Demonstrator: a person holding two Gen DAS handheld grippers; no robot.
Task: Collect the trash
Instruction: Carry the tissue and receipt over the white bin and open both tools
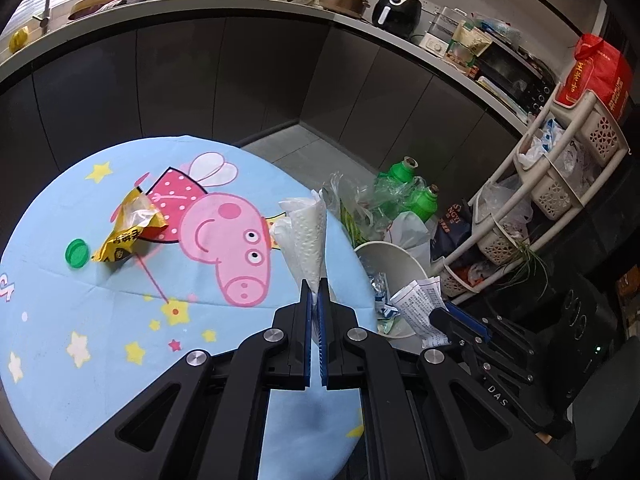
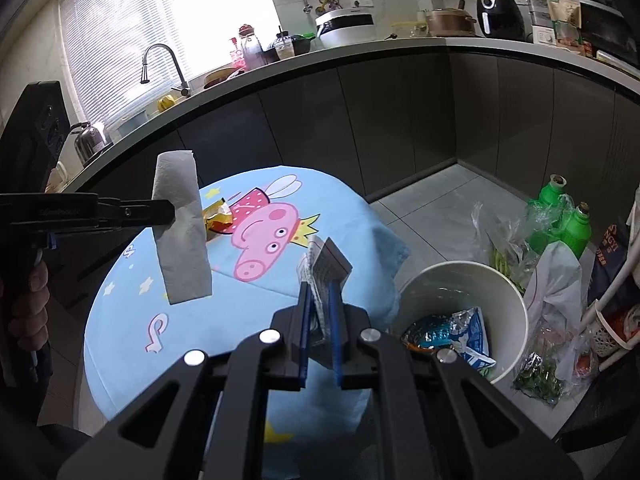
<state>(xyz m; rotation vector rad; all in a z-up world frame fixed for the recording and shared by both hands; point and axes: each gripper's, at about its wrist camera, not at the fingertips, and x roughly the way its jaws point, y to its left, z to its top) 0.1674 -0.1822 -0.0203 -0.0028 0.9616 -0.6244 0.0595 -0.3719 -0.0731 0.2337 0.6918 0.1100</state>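
dark cabinets (image 2: 400, 120) under a cluttered counter (image 2: 360, 46), grey tiled floor (image 2: 440, 200), bright blinded window (image 2: 160, 20).

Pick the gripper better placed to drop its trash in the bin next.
Right. The right gripper, shut on printed paper, sits beside the bin. The left gripper holds its tissue over the table, farther away.

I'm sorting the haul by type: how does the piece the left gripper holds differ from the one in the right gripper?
The white paper towel in the left gripper is plain, embossed and long; the printed paper in the right gripper is covered in small text, creased and shorter. The paper towel hangs over the table; the printed paper is nearer the white bin. Both are clamped in shut jaws.
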